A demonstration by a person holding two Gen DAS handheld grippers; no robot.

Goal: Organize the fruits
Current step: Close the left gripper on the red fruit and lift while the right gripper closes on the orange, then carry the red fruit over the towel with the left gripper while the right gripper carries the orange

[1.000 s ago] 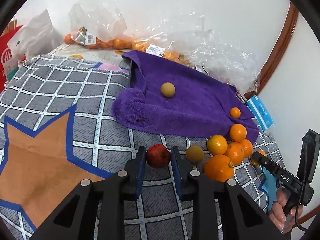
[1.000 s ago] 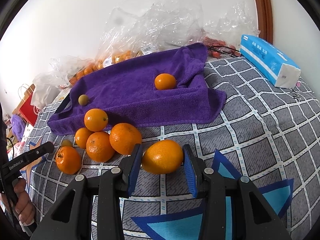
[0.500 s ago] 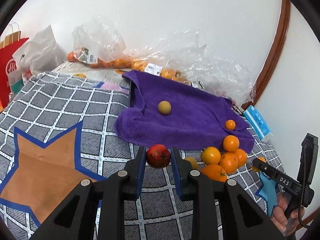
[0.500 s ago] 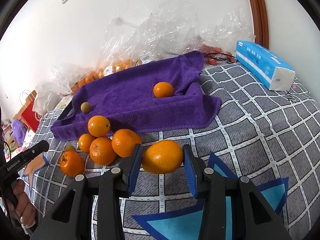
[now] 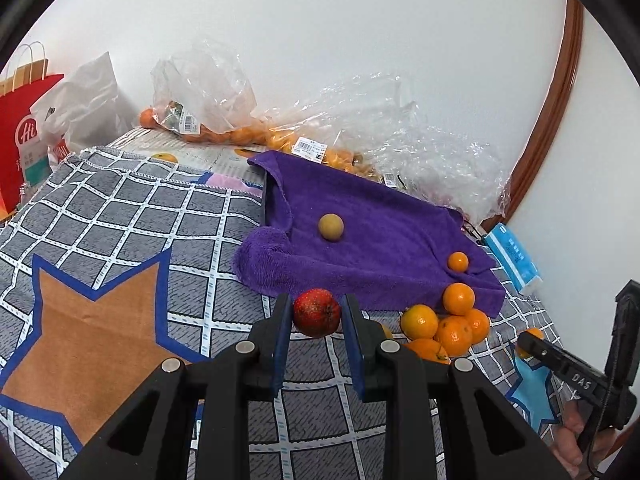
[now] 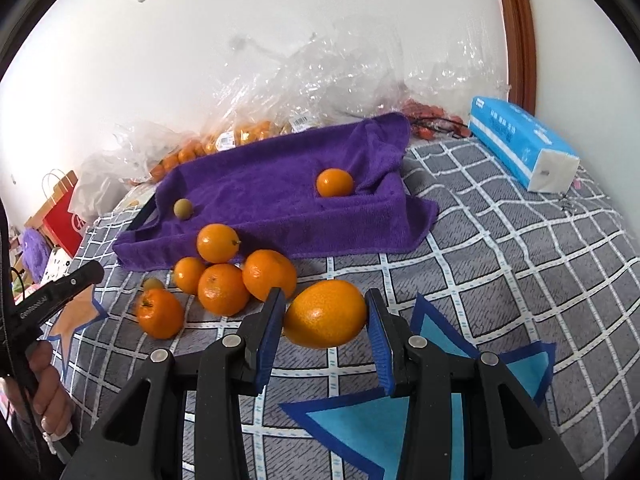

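My left gripper (image 5: 316, 314) is shut on a small red fruit (image 5: 317, 313), held above the grey checked cloth just short of the purple towel (image 5: 372, 240). My right gripper (image 6: 325, 314) is shut on a large orange (image 6: 325, 314), lifted off the cloth. A pile of oranges (image 6: 224, 276) lies on the cloth by the towel's near edge, also seen in the left wrist view as the pile (image 5: 448, 320). On the towel rest a small yellow-green fruit (image 5: 331, 227) and a small orange (image 6: 334, 182).
Clear plastic bags of oranges (image 5: 256, 136) line the wall behind the towel. A blue tissue pack (image 6: 520, 142) lies at the right edge. A red paper bag (image 5: 24, 132) and a white bag stand at the far left. A hand (image 6: 48, 384) holds the left gripper's handle.
Both grippers have risen with their fruit. The left view has tilted upward, showing more wall; the oranges and towel sit lower in both pictures.
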